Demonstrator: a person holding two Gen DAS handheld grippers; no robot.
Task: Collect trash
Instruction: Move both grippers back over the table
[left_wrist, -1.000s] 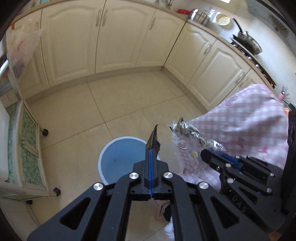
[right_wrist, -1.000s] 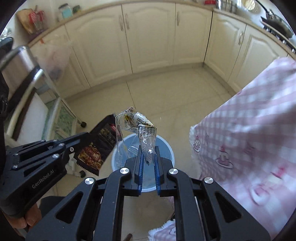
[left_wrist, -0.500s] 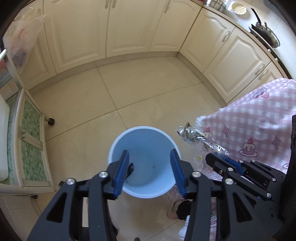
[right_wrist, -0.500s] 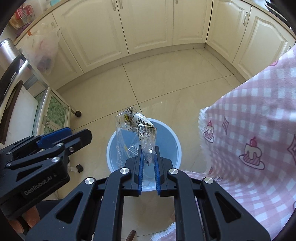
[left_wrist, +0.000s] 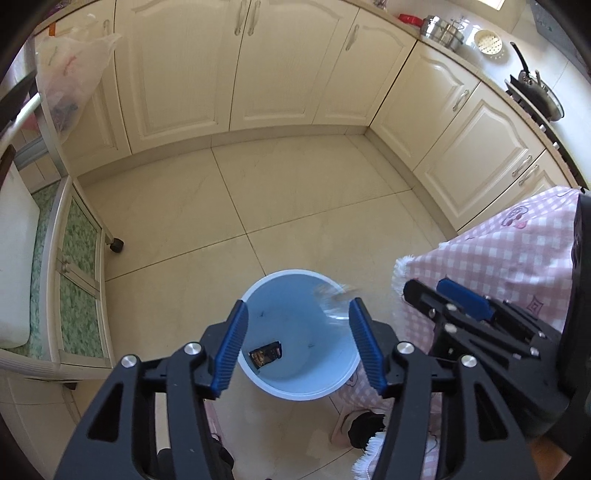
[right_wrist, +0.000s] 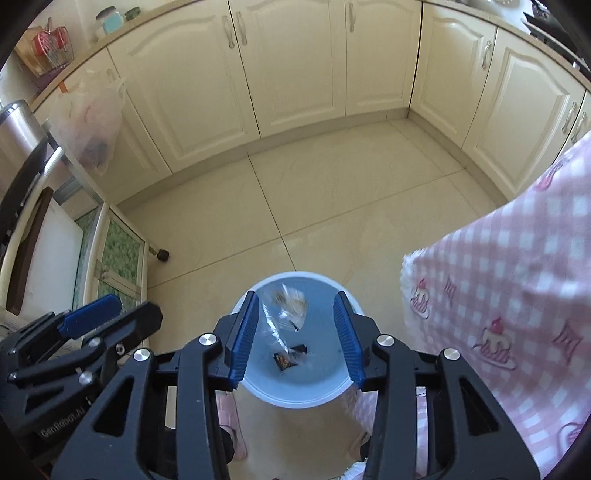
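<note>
Left wrist view
Floor: large cream tiles (left_wrist: 303, 199), with cream cabinets (left_wrist: 280, 66) meeting in a corner behind.
Bench: runs over the cabinets at right, carrying a steel pot (left_wrist: 443, 27) and a pan (left_wrist: 539, 92).
Cart: a wheeled cabinet with green glass doors (left_wrist: 74, 291) at left; a plastic bag (left_wrist: 70, 77) hangs above it.
Cloth: pink checked tablecloth (left_wrist: 517, 251) at right.
Bin: pale blue wastebasket (left_wrist: 299, 332) on the floor, mouth up, below the jaws.
Dark wrapper: (left_wrist: 266, 353) flat on the bin's bottom, long axis tilted slightly up to the right.
Left gripper: (left_wrist: 297, 347) jaws apart and opening, nothing between them.
Right gripper: (left_wrist: 439, 295) seen from the side beside the bin.

Right wrist view
Floor: same tiles (right_wrist: 332, 206), cabinets (right_wrist: 295, 62) beyond, tablecloth (right_wrist: 517, 295) at right.
Bin: (right_wrist: 317, 380) directly under the jaws.
Clear wrapper: (right_wrist: 284, 310) blurred, in the air over the bin's mouth, touching neither pad; long axis roughly upright, leaning left at the top.
Dark wrapper: (right_wrist: 290, 356) on the bin's bottom.
Right gripper: (right_wrist: 295, 334) jaws apart and opening, the clear wrapper loose between them.
Left gripper: (right_wrist: 110, 314) at left, jaw gap not readable here.
</note>
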